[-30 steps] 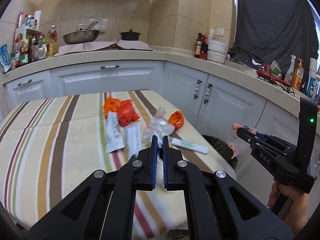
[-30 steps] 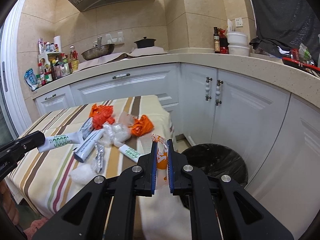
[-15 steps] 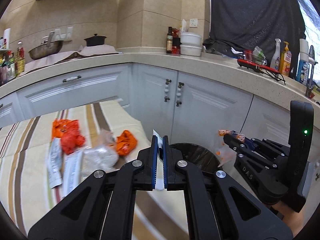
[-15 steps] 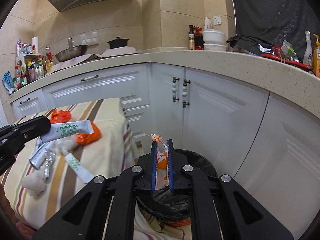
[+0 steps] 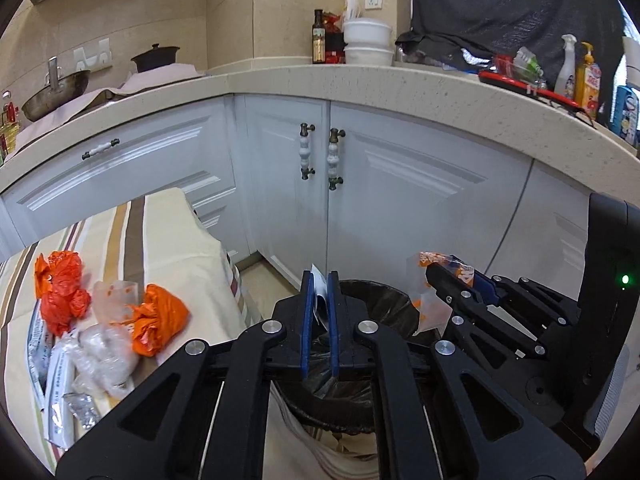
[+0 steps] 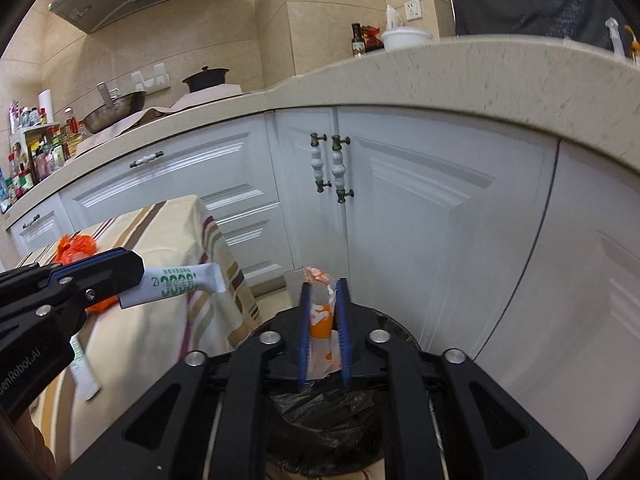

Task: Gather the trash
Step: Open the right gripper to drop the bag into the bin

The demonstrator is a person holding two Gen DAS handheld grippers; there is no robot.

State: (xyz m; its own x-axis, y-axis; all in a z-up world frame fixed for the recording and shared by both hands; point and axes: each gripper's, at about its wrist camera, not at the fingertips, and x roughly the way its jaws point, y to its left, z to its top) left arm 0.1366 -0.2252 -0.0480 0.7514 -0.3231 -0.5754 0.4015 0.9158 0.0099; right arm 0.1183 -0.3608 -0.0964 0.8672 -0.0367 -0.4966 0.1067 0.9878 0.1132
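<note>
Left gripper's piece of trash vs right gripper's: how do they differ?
The white tube in the left gripper is opaque, with green print; the clear wrapper in the right gripper is see-through, with orange patches. The tube sticks straight out past the fingertips; the wrapper is crumpled and hangs between the fingers. Both are clamped and held by the black-lined bin.

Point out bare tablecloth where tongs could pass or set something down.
Free: the striped tablecloth between the orange bags and the far edge by the cabinets, and the corner strip toward the bin. Crowded: the near-left cluster, clear crumpled plastic and white sachets lying packed together.
</note>
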